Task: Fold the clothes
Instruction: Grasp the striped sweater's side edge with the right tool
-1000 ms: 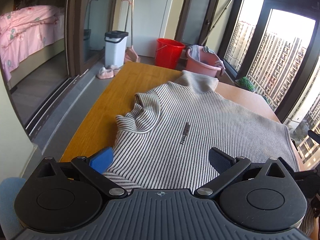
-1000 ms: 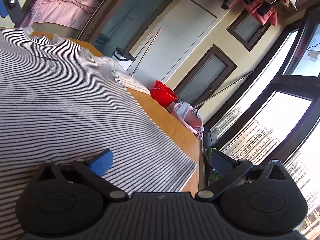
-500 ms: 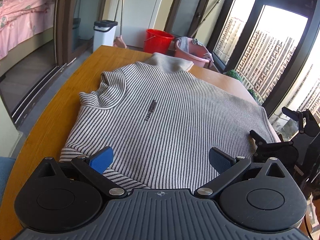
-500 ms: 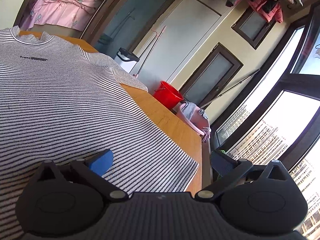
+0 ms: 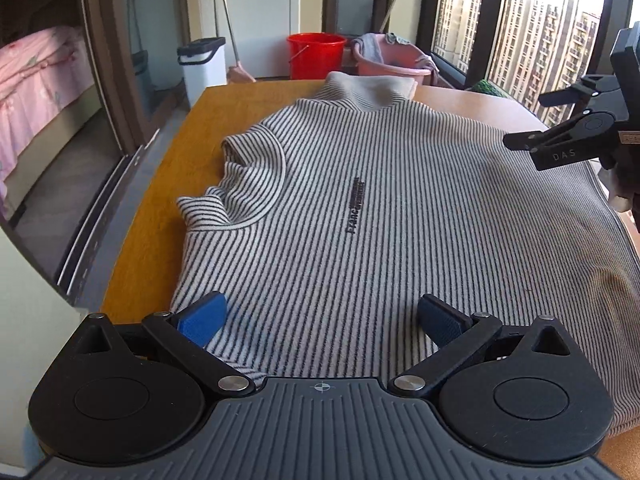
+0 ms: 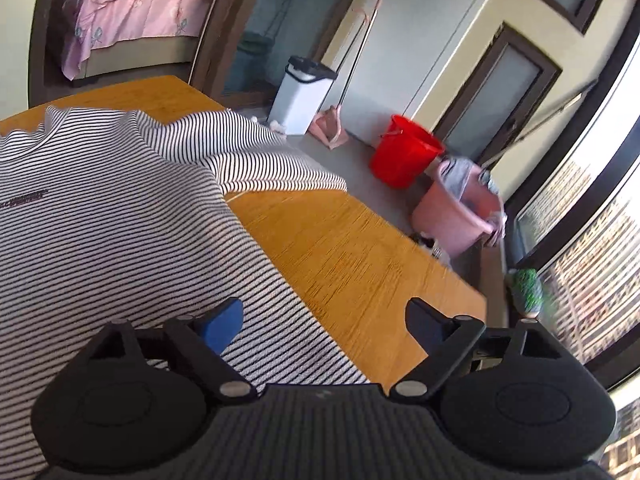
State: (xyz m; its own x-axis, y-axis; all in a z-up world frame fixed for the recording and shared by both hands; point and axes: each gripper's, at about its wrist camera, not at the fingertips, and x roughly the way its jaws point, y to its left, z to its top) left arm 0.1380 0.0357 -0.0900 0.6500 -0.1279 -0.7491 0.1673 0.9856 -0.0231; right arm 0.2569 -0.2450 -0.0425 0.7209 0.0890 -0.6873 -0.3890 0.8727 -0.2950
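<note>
While sweater (image 5: 380, 208) overhangs table (image 6: 340, 248), left jaws spread, right jaws closing, empty.

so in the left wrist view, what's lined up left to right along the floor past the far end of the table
white bin → red bucket → pink basin

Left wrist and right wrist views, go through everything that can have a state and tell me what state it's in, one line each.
Striped sweater: spread flat on the wooden table, front up, not yet folded.
Left gripper: open over the sweater, gripping nothing.
Right gripper: jaws closing over the sweater's edge, nothing pinched.
Red bucket: upright on the floor.
Pink basin: holds cloth.
White bin: lid shut.
</note>
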